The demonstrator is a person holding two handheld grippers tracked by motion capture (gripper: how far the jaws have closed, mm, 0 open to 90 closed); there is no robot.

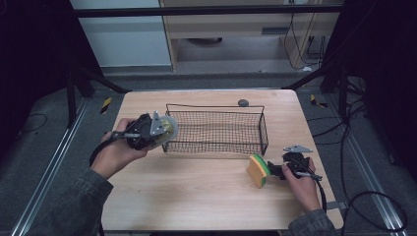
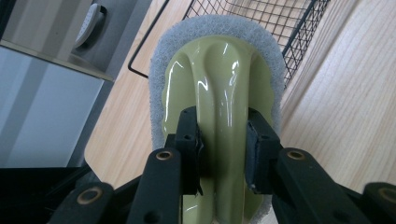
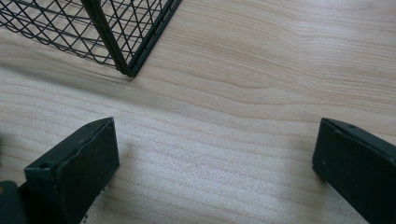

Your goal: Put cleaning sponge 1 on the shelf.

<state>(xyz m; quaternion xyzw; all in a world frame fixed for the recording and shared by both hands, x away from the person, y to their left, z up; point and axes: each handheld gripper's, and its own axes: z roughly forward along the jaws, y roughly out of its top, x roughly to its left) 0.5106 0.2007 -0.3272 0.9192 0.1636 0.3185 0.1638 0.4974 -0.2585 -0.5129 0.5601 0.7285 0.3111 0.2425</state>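
- Left gripper [image 1: 156,129]: jaws clamped on the raised central ridge of a pale yellow-green scrubber [image 2: 219,88] with a grey-white pad rim, as the left gripper view shows.
- Scrubber position: held above the tabletop [image 1: 196,187] at the 9 o'clock end of the black wire basket [image 1: 216,129], just beside its rim.
- Right gripper [image 1: 275,169]: jaws spread wide apart, nothing between them; bare tabletop wood lies beneath.
- Yellow-and-green sponge [image 1: 257,170]: stands on edge at the 9 o'clock side of the right gripper, near the basket's 5 o'clock corner.
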